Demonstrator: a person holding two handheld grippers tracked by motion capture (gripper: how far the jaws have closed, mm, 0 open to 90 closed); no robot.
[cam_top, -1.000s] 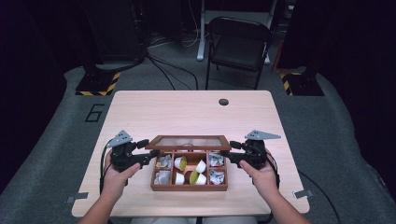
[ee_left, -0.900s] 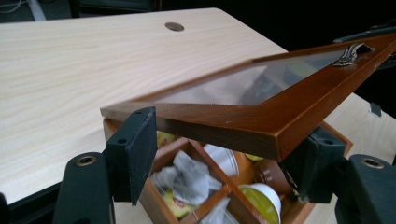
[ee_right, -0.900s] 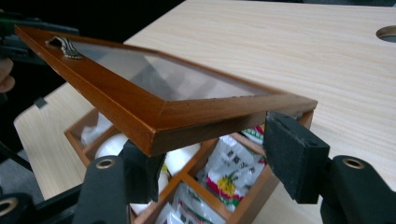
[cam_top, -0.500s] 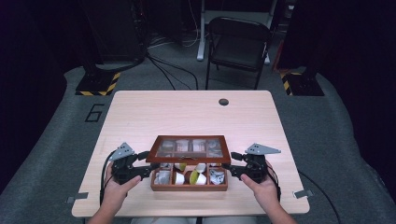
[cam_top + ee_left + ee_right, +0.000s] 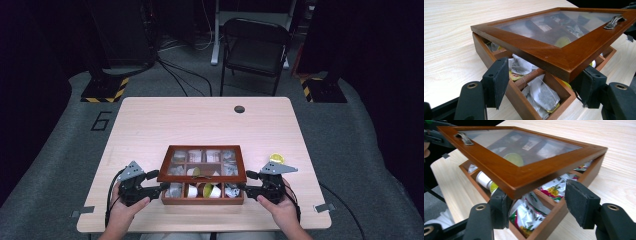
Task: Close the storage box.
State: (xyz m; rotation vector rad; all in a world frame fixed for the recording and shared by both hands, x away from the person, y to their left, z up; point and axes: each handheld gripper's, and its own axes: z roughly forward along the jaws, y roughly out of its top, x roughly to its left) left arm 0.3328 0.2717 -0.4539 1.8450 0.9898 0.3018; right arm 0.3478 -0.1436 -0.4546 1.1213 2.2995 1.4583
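Note:
A wooden tea box (image 5: pixel 202 201) stands near the table's front edge, with tea bags (image 5: pixel 541 96) and printed packets (image 5: pixel 554 190) in its compartments. Its glass lid (image 5: pixel 166 172) hangs half open above it, tilted, with a metal handle (image 5: pixel 614 21) at the front. My left gripper (image 5: pixel 162 187) is at the box's left side. The lid's front corner (image 5: pixel 564 67) lies between its jaws and they are shut on it. My right gripper (image 5: pixel 242 187) is at the box's right side. Its jaws stand apart, the lid's other corner (image 5: pixel 511 187) lies over the left jaw, and the right pad (image 5: pixel 580 205) is clear of the box wall.
A small yellow round thing (image 5: pixel 276 158) lies on the table behind the right gripper. The table (image 5: pixel 200 120) has a cable hole (image 5: pixel 239 109) near its far edge. A folding chair (image 5: pixel 255 45) stands beyond the table. A person's hands hold both grippers at the table's front edge.
The lid has swung down from nearly upright at the back to half shut over the box. Both grippers have come down and toward the front edge with it.

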